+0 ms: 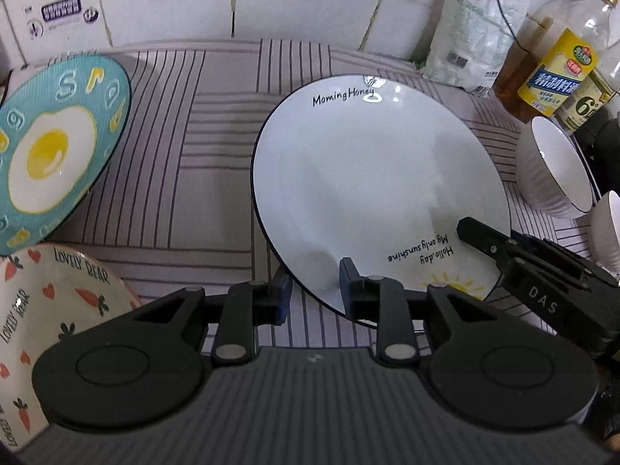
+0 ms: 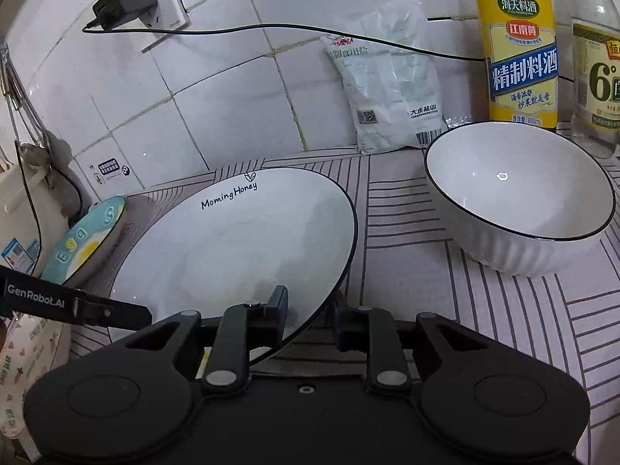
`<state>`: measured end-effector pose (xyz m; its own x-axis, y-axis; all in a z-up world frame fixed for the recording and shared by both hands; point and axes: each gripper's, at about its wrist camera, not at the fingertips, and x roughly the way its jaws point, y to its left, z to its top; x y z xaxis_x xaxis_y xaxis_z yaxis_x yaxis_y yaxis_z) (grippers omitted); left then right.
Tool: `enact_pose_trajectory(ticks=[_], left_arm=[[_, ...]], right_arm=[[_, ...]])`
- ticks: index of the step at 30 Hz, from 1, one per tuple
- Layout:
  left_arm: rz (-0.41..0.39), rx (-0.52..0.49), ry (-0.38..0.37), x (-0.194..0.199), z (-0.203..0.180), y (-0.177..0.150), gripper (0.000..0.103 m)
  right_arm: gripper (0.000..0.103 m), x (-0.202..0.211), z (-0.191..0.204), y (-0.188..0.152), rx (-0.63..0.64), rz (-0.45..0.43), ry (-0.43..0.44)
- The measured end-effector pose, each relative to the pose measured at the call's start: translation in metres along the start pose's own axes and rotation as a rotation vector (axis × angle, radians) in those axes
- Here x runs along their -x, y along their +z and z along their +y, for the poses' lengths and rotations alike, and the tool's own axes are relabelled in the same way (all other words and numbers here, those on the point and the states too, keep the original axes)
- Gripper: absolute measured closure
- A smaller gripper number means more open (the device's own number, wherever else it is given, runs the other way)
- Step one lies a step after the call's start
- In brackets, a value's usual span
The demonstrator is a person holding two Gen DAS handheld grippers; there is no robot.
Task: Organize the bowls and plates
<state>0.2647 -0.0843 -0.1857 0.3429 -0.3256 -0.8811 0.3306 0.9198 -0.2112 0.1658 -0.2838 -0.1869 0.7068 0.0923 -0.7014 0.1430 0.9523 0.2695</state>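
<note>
A white plate (image 1: pixel 372 178) with a dark rim and "Morning Honey" lettering is tilted above the striped cloth; it also shows in the right wrist view (image 2: pixel 232 240). My left gripper (image 1: pixel 314 290) straddles its near-left rim, one finger above and one below. My right gripper (image 2: pixel 306 317) straddles its near-right rim the same way and appears in the left wrist view (image 1: pixel 503 248). A teal egg plate (image 1: pixel 58 147) lies at the left. A cream "Lovely Bear" plate (image 1: pixel 50 302) lies near left. A white ribbed bowl (image 2: pixel 523 209) stands at the right.
A salt bag (image 2: pixel 387 89) leans on the tiled wall. A yellow-label cooking wine bottle (image 2: pixel 519 54) and a vinegar bottle (image 2: pixel 596 77) stand behind the bowl. A charger (image 2: pixel 124 4) with its cable hangs on the wall. A second white bowl (image 1: pixel 608 228) sits at the far right.
</note>
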Motion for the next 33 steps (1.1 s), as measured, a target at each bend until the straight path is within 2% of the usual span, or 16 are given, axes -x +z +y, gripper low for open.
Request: enact_pose_trajectory(ticks=[3, 4, 5, 6, 8, 10, 13, 22, 28, 33], left_arm=[[0.01, -0.019, 0.02, 0.003, -0.005, 0.001, 0.075], [0.004, -0.031, 0.037, 0.007, -0.007, 0.0, 0.071], [0.002, -0.038, 0.052, 0.011, -0.007, -0.001, 0.068], [0.003, -0.043, 0.063, 0.014, -0.008, -0.003, 0.06], [-0.004, -0.053, 0.073, 0.024, -0.007, -0.007, 0.056], [0.023, -0.056, 0.076, 0.034, -0.006, -0.013, 0.053], [0.056, -0.06, 0.066, 0.05, -0.004, -0.024, 0.049], [0.052, -0.097, 0.065, 0.096, 0.004, -0.062, 0.043], [0.022, -0.157, 0.085, 0.124, 0.011, -0.079, 0.043], [0.0, -0.156, 0.102, 0.141, 0.022, -0.092, 0.042]], right_arm=[[0.07, 0.002, 0.006, 0.003, 0.003, 0.039, -0.024], [0.059, 0.004, 0.01, 0.003, 0.013, 0.055, -0.031], [0.053, 0.008, 0.015, 0.002, 0.025, 0.073, -0.03], [0.044, 0.012, 0.019, 0.001, 0.039, 0.09, -0.03], [0.042, 0.026, 0.026, -0.002, 0.047, 0.094, -0.035], [0.037, 0.041, 0.03, -0.003, 0.029, 0.089, -0.019], [0.037, 0.063, 0.038, -0.001, 0.034, 0.078, -0.016], [0.034, 0.124, 0.079, 0.004, 0.149, 0.042, 0.061], [0.032, 0.151, 0.106, 0.0, 0.214, 0.028, 0.109], [0.032, 0.161, 0.124, -0.008, 0.246, 0.044, 0.155]])
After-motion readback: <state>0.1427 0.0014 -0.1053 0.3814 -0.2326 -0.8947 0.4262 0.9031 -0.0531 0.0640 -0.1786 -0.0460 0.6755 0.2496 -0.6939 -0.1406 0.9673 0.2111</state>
